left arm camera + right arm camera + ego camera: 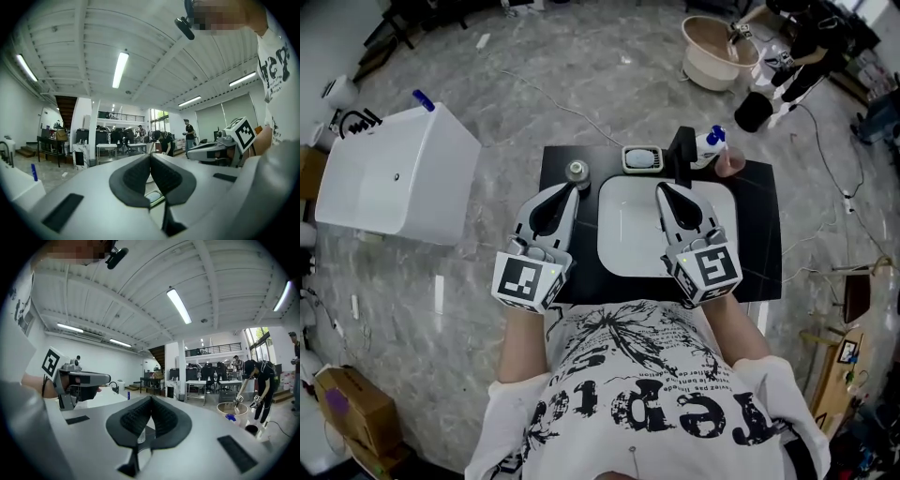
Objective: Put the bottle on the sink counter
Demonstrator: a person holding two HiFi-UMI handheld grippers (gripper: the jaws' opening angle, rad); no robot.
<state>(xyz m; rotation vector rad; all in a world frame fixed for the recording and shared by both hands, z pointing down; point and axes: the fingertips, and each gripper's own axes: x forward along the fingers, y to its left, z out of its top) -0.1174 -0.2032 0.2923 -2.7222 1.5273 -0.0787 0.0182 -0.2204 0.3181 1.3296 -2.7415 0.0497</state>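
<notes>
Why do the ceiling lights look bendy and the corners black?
Left gripper view: the wide lens bends the ceiling lamp and darkens the corners. Right gripper view: same bending around a strip light. Head view: straighter lines, even light.

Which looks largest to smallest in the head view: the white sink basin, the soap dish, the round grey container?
1. white sink basin
2. soap dish
3. round grey container, seen from above, somewhat smaller than the dish
</notes>
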